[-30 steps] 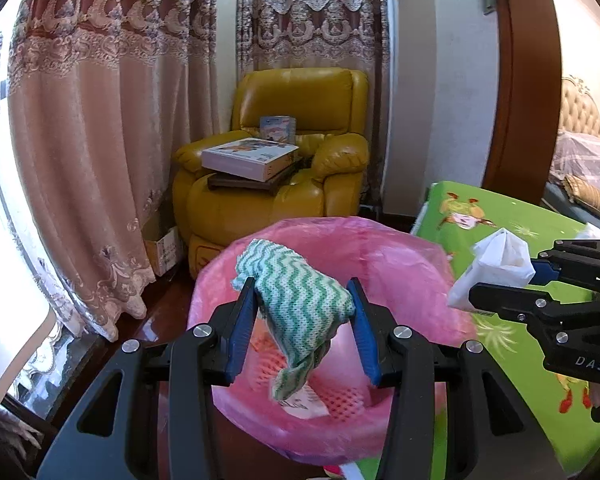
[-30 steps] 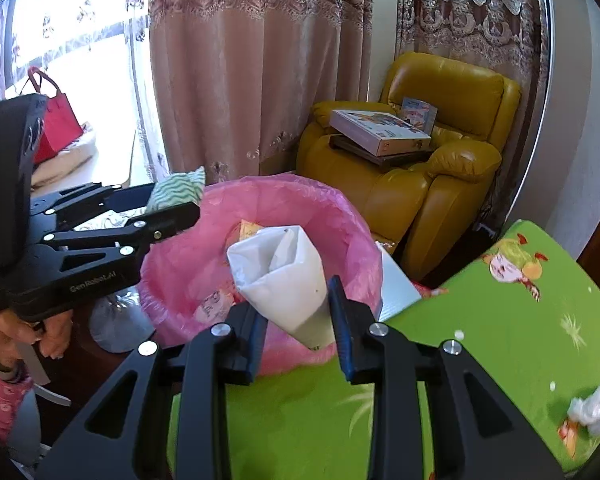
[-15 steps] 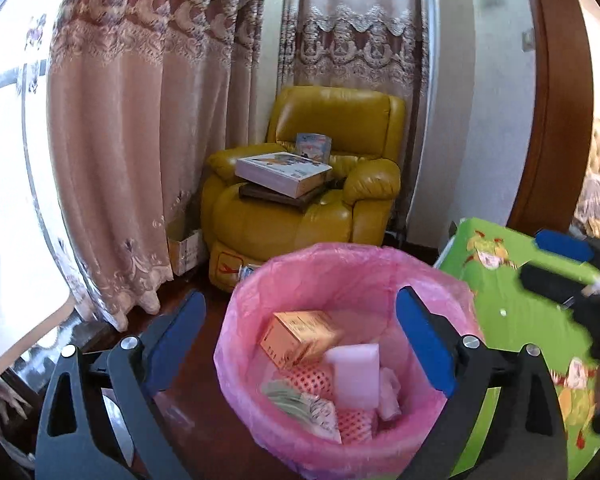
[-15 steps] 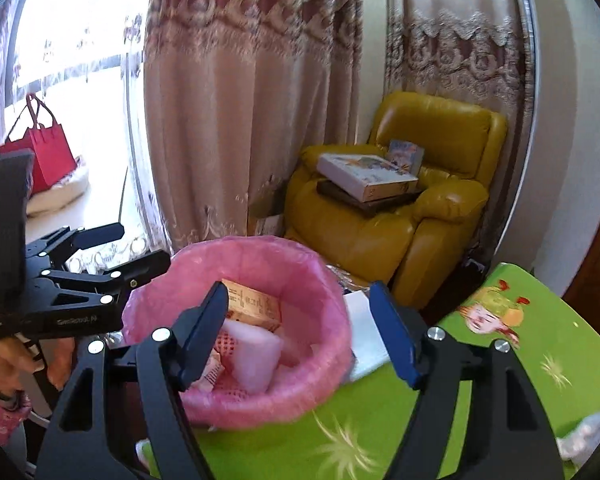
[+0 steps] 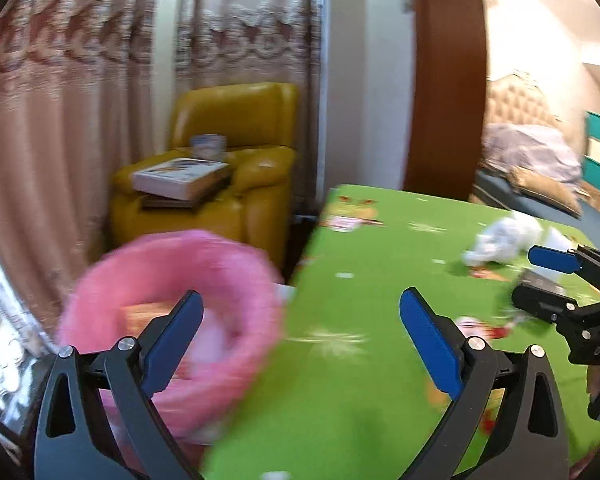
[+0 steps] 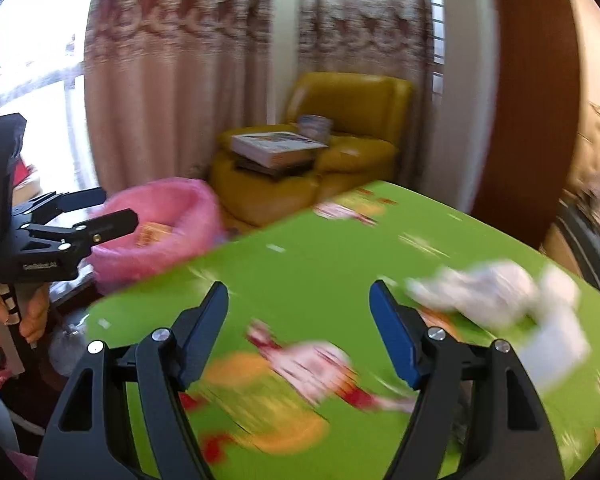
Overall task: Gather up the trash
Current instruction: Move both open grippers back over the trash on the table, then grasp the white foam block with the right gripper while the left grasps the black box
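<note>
A pink-lined trash bin stands off the left end of the green table; it holds an orange box and other blurred pieces. My left gripper spans the bin's right rim and the table edge, its jaws still opening with nothing between them. My right gripper hangs open and empty over the table. Crumpled white trash lies just right of its right finger, with a flat white piece beside it. The left wrist view shows the same white trash beyond the right gripper. The bin sits behind the left gripper.
A yellow armchair with stacked books stands behind the bin, against long curtains. A wooden door frame and a bed lie beyond the table's far side. A person's hand holds the left gripper's handle.
Both grippers let go of their loads, a green-striped cloth and a white paper, over the bin and opened. Both views have since swung right, from the bin towards the green table.
</note>
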Demonstrator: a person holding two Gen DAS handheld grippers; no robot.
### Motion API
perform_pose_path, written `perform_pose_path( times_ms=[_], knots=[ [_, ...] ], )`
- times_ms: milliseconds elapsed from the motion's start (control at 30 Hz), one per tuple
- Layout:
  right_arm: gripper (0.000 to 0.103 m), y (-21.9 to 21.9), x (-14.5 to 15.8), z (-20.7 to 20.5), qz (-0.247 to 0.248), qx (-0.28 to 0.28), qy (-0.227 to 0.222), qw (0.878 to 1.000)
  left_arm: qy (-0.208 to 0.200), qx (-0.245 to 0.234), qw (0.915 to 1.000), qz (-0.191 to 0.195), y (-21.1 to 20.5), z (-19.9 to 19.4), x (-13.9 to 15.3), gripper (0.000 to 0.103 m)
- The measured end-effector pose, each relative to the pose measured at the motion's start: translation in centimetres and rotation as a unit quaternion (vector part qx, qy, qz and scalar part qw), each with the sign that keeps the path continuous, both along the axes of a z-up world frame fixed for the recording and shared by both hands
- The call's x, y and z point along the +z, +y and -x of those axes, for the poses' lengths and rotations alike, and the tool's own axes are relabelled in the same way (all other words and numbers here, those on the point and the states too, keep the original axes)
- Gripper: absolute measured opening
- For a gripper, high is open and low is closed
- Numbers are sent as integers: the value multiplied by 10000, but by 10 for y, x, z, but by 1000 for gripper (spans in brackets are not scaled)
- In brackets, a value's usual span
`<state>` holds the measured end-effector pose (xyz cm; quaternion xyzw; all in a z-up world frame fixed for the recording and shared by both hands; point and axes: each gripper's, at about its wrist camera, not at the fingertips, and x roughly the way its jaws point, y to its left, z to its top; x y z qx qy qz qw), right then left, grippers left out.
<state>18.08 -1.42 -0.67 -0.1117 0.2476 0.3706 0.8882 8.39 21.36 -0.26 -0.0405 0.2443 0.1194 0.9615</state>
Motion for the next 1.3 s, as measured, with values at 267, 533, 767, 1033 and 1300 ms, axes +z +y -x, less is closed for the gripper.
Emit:
perform_pose_path(
  times_ms=[267, 533, 767, 1033, 1300],
  knots=[
    [71, -123, -17, -28, -199, -1328, 304, 9905, 231, -786, 9966, 31, -109, -52, -21, 93],
    [71, -174, -33, -44, -310, -1884, 560, 9800, 292, -917, 9954, 30, -167, -86, -35, 93],
    [71, -163, -33, -44, -123, -1984, 491, 9788, 355, -891, 9953, -154, -182, -94, -41, 93],
    [71, -151, -32, -66, 23, -1937, 515, 9797, 414, -898, 9951, 20, -175, -95, -43, 93],
    [71, -123, -42, -110, 40, -1608, 1002, 9819, 527, -805, 9952, 158, -169, -98, -44, 93]
  ],
)
